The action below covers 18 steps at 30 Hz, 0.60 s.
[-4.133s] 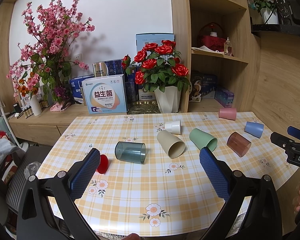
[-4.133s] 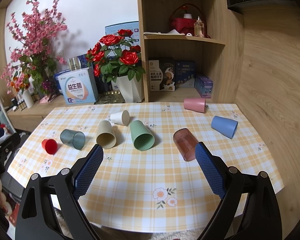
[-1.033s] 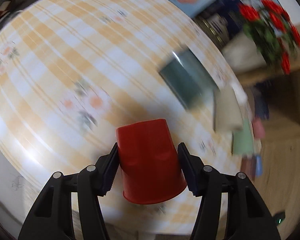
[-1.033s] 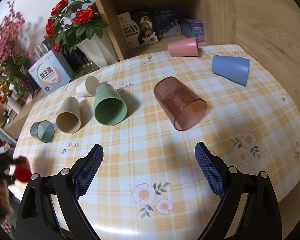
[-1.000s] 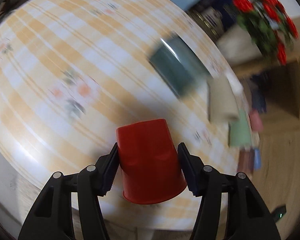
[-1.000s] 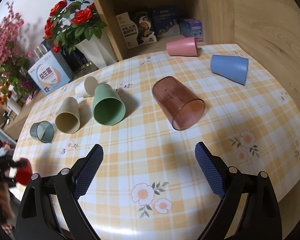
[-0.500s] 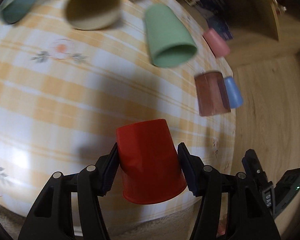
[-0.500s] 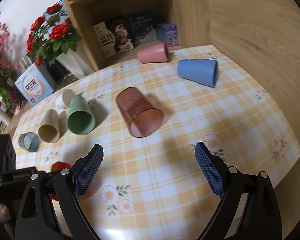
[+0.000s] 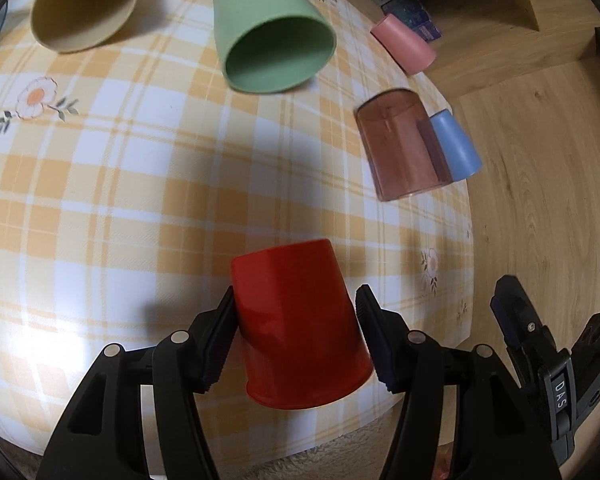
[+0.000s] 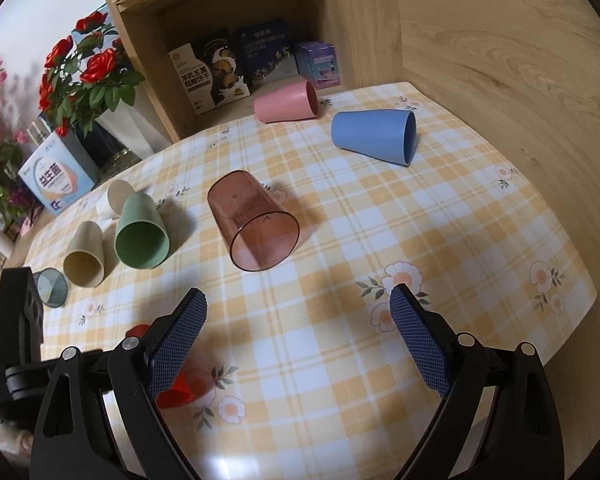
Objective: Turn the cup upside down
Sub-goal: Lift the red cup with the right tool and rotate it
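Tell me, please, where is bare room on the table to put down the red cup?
Bare cloth lies near the front edge, below the brown cup, and on the right, in front of the blue cup. The left back is crowded: green cup, beige cup.

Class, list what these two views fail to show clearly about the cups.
- Red cup rim: left view, faces the camera side, interior unseen; right view, right gripper finger covers most.
- Grey cup: right view, left gripper's body overlaps it.
- Blue cup: left view, brown cup overlaps it.
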Tool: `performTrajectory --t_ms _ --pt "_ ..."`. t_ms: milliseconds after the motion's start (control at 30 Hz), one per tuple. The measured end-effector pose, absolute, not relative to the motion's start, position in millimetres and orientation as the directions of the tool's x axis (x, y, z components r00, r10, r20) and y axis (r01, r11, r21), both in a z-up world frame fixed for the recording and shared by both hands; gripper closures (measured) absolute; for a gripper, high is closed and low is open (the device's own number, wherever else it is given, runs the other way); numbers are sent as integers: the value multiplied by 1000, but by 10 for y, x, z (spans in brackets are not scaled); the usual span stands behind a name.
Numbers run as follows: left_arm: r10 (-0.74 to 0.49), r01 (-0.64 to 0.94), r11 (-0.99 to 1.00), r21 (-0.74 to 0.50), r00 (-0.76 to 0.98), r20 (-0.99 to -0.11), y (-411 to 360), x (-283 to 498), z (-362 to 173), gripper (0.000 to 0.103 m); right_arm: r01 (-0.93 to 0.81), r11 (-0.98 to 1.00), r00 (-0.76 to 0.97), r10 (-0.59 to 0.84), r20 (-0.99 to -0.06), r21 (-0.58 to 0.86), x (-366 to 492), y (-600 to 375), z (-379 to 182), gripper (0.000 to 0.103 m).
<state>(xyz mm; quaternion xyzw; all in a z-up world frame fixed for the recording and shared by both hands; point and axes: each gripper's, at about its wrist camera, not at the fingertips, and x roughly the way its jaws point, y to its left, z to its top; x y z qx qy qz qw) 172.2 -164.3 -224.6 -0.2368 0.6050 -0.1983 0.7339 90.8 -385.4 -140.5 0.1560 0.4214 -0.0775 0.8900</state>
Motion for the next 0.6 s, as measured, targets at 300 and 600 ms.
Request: performTrajectory --t_ms 300,600 --pt "-554 64 823 -565 316 -770 -1281 1696 -1927 27 245 945 637 11 -770 216 876 -3767 -1340 13" --pt "-360 124 928 -350 531 -767 -599 1470 -1483 6 170 963 613 64 -787 211 905 -3502 -1319 13"
